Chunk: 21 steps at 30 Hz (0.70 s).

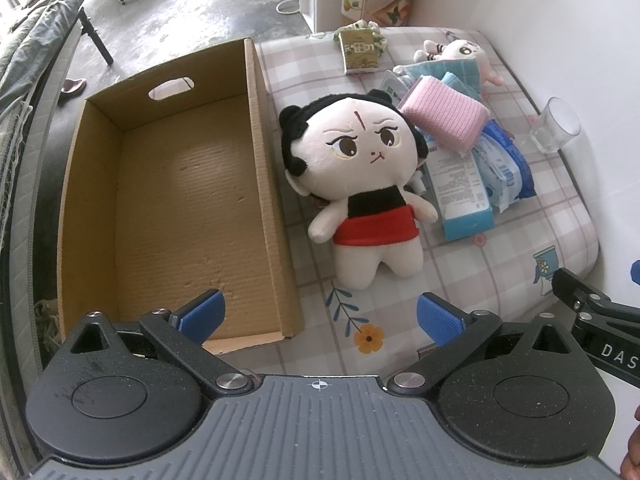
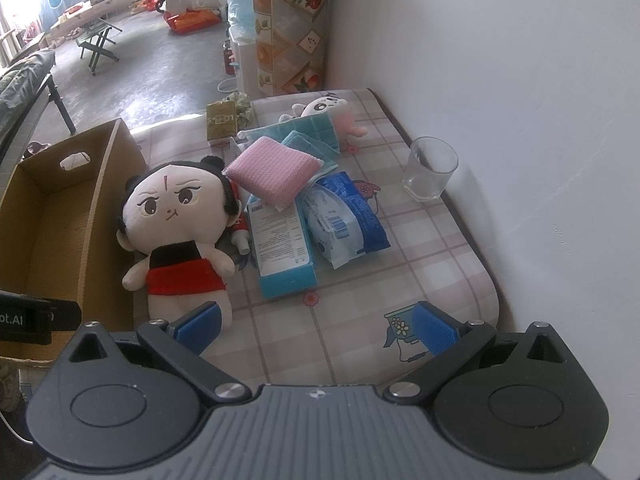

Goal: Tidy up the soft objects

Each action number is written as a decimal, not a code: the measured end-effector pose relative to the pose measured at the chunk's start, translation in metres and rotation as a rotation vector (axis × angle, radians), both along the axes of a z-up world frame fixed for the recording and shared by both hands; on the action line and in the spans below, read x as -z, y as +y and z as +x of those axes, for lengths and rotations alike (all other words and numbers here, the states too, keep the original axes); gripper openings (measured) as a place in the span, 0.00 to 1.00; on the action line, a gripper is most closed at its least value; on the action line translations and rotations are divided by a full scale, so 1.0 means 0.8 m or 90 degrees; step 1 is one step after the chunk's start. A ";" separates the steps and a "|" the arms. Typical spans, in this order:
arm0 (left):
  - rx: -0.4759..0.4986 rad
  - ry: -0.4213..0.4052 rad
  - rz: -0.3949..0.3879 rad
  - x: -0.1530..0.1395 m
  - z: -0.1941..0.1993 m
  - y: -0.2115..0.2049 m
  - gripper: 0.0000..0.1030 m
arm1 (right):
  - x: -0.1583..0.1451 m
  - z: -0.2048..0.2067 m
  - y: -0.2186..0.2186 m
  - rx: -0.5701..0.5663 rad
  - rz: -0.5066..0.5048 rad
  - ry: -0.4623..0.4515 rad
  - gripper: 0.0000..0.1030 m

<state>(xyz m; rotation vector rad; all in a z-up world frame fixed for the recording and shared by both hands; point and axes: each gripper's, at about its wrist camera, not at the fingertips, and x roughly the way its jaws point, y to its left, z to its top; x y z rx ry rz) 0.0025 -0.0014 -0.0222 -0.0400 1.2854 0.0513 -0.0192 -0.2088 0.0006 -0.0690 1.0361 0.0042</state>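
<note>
Brown corrugated cardboard makes up the open box (image 1: 172, 184) that lies ahead and to the left of the left gripper (image 1: 320, 316), its floor bare, so by my judgement the sorting has not yet begun. Just right of the box wall, straight ahead of that gripper's spread blue pads (image 1: 202, 314), lies the cream plush doll with black hair and a red skirt (image 1: 360, 176), face up on the checked floral cloth (image 1: 320, 320). Its feet are the part nearest the tool. Further right, a pink knitted sponge pad (image 1: 444, 118) rests on a heap of blue wipe packets (image 1: 504, 160) and a pale blue carton (image 1: 460, 196), with a small white plush toy (image 1: 460, 52) beyond under teal cloths. Ahead of the right gripper (image 2: 316, 324), whose jaws also stand wide and hold nothing, the same heap sits centre, and a clear drinking glass (image 2: 430, 168) stands to its right near the wall. The next move likely calls for closing on the doll's soft body, then lifting it leftward over the box wall.
</note>
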 end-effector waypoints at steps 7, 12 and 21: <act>-0.002 -0.001 -0.001 0.000 0.000 0.000 1.00 | 0.000 0.000 0.001 0.000 0.000 -0.002 1.00; -0.012 -0.037 -0.023 -0.011 -0.004 0.008 1.00 | -0.008 -0.007 -0.005 -0.006 0.022 -0.016 1.00; -0.047 -0.134 -0.143 -0.044 0.021 0.022 0.99 | -0.041 -0.003 -0.036 -0.133 0.060 -0.113 1.00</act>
